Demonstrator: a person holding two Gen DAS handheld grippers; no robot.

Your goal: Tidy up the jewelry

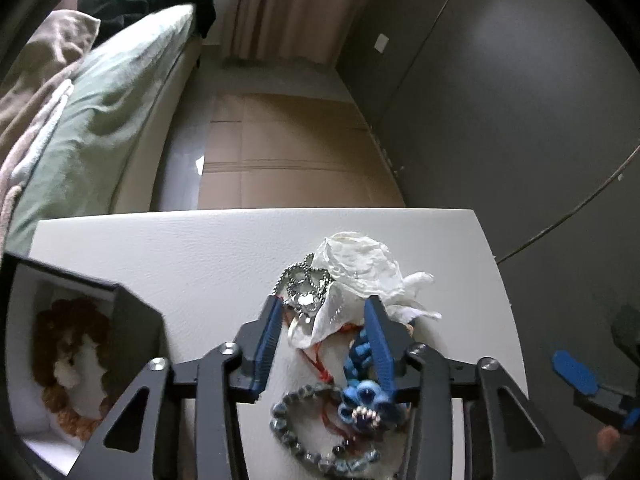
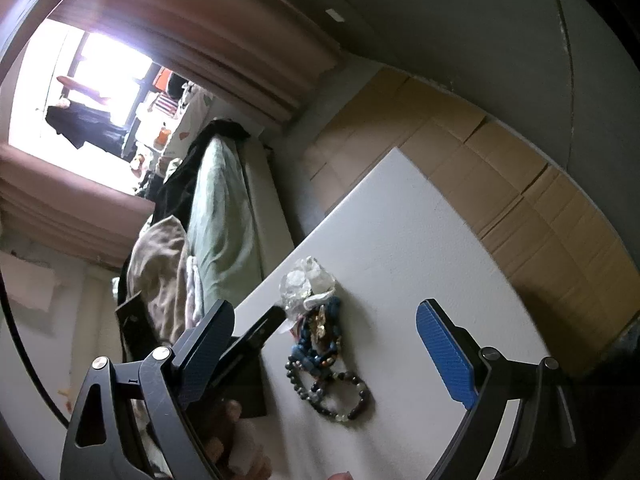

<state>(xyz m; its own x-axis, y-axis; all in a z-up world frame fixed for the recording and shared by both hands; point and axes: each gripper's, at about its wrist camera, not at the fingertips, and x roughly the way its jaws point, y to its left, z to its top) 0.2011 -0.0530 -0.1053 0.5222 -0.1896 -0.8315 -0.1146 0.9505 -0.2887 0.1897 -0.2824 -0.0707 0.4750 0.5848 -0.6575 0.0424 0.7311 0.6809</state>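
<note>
A jewelry pile lies on the white table [image 1: 160, 248]: a silver ball-chain necklace with pendant [image 1: 306, 288], a crumpled white tissue [image 1: 360, 268], a blue flower piece [image 1: 366, 398] and a grey bead bracelet [image 1: 296, 428]. My left gripper [image 1: 324, 316] is open, its blue fingers on either side of the tissue and necklace, low over the pile. An open black box [image 1: 132, 320] at the left holds a brown beaded ring [image 1: 68, 360]. In the right wrist view the pile [image 2: 320, 336] and bracelet [image 2: 340, 392] lie ahead of my open, empty right gripper [image 2: 324, 356].
A bed with green sheet [image 1: 104, 112] and beige blanket stands left of the table. Flattened cardboard [image 1: 288, 152] covers the floor beyond the table's far edge. A dark wall [image 1: 500, 100] is on the right. The right gripper's blue finger [image 1: 572, 372] shows at the table's right edge.
</note>
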